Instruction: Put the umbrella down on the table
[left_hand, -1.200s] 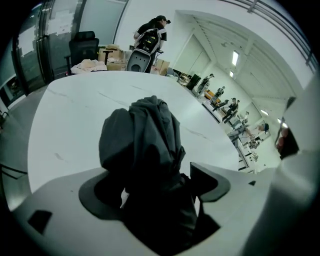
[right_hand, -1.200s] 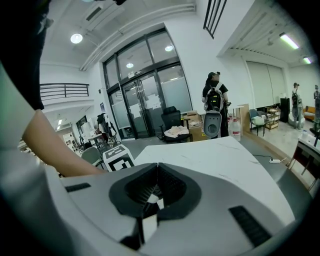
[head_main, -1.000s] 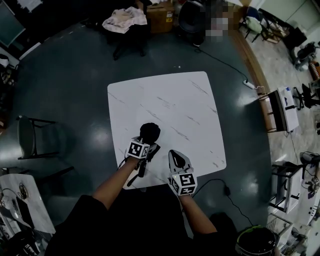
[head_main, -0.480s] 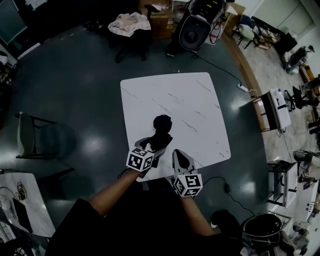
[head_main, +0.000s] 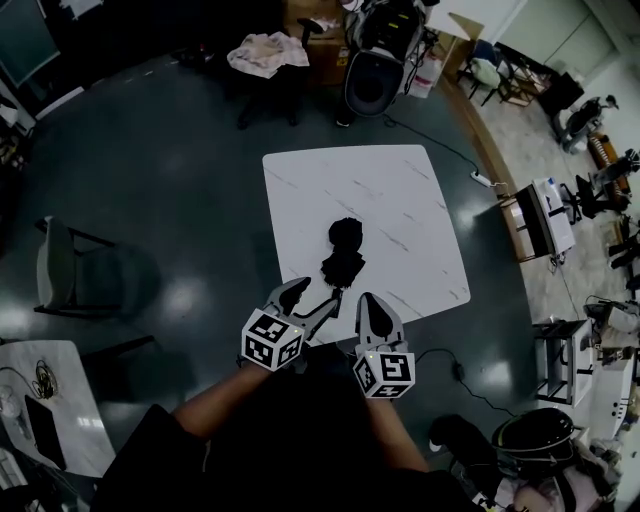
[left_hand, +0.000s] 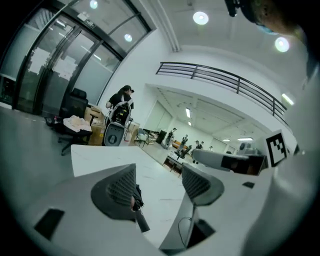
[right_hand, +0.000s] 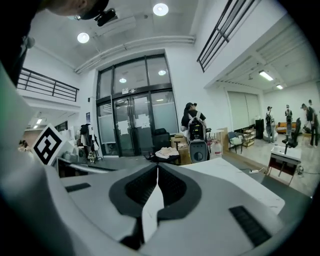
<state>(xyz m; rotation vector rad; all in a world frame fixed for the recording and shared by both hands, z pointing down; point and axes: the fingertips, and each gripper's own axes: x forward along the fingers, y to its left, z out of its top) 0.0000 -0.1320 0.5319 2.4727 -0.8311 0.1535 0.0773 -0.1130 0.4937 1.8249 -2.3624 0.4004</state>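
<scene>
Only print I can spot is the square marker cube (head_main: 270, 340) on the left gripper (head_main: 310, 303), which sits over the counter's (head_main: 400, 190) near edge with its jaws fairly wide but closing on nothing. The black umbrella (head_main: 344, 250) lies folded around the middle of the counter, bare white top all round it. The right gripper (head_main: 373, 310) is by that same near edge, jaws pressed together and empty.

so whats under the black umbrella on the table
The black folded umbrella lies directly on the white marble-patterned square table. Only bare tabletop shows around it. The patch right beneath the fabric is covered, so anything there cannot be seen.
</scene>
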